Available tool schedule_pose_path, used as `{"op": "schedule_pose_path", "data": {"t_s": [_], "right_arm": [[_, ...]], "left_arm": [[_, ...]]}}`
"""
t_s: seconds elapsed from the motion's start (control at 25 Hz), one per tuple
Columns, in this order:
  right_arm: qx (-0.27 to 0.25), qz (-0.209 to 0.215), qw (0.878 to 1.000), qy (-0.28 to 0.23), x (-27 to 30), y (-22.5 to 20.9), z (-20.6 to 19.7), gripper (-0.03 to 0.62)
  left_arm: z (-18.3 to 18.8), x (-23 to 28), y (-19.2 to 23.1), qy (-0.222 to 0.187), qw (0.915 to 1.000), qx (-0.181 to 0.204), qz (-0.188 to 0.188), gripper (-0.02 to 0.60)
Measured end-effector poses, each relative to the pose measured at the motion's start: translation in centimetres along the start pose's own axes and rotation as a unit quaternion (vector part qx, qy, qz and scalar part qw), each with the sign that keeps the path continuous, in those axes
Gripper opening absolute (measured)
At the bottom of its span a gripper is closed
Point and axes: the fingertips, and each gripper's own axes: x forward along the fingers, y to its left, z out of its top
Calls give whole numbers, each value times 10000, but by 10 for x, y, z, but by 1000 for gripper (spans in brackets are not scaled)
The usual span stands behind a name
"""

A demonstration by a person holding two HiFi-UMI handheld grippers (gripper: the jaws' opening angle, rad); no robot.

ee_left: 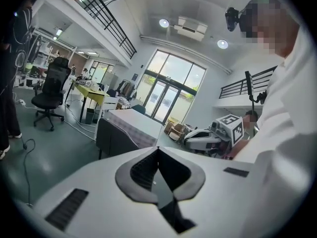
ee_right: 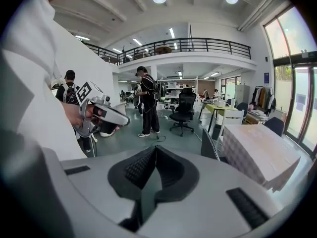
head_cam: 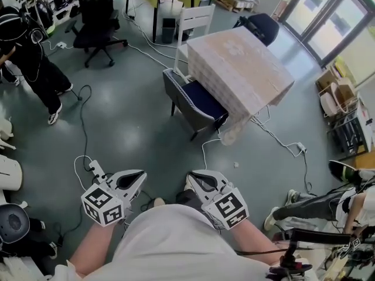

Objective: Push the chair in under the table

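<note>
The chair [head_cam: 193,103] stands at the table's [head_cam: 246,63] left side, its seat seemingly partly beneath it. A second chair [head_cam: 196,19] stands behind the table. The left tool [head_cam: 141,178] and the right tool [head_cam: 191,180] are side by side, well apart from the chair.

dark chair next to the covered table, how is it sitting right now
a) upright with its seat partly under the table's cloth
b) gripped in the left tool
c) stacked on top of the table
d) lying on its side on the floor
a: the dark chair stands upright on the floor, its seat reaching in under the cloth edge of the table; the left tool and right tool are shut, empty and well apart from it.
</note>
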Motion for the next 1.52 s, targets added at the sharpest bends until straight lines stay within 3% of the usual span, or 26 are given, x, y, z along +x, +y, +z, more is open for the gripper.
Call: {"op": "schedule_pose_path", "data": {"t_s": [0.44, 1.12, 1.52], "right_arm": [[-12, -149, 9998, -119, -16, 25, -1, 14], [-36, -67, 9999, -88, -17, 33, -6, 14], [69, -95, 9999, -19, -14, 13, -14, 14]], "left_arm": [[-2, -2, -28, 57, 9989, 369, -280, 11], [-24, 1, -32, 278, 9991, 201, -265, 9], [-24, 25, -25, 401, 9986, 112, -337, 9]]}}
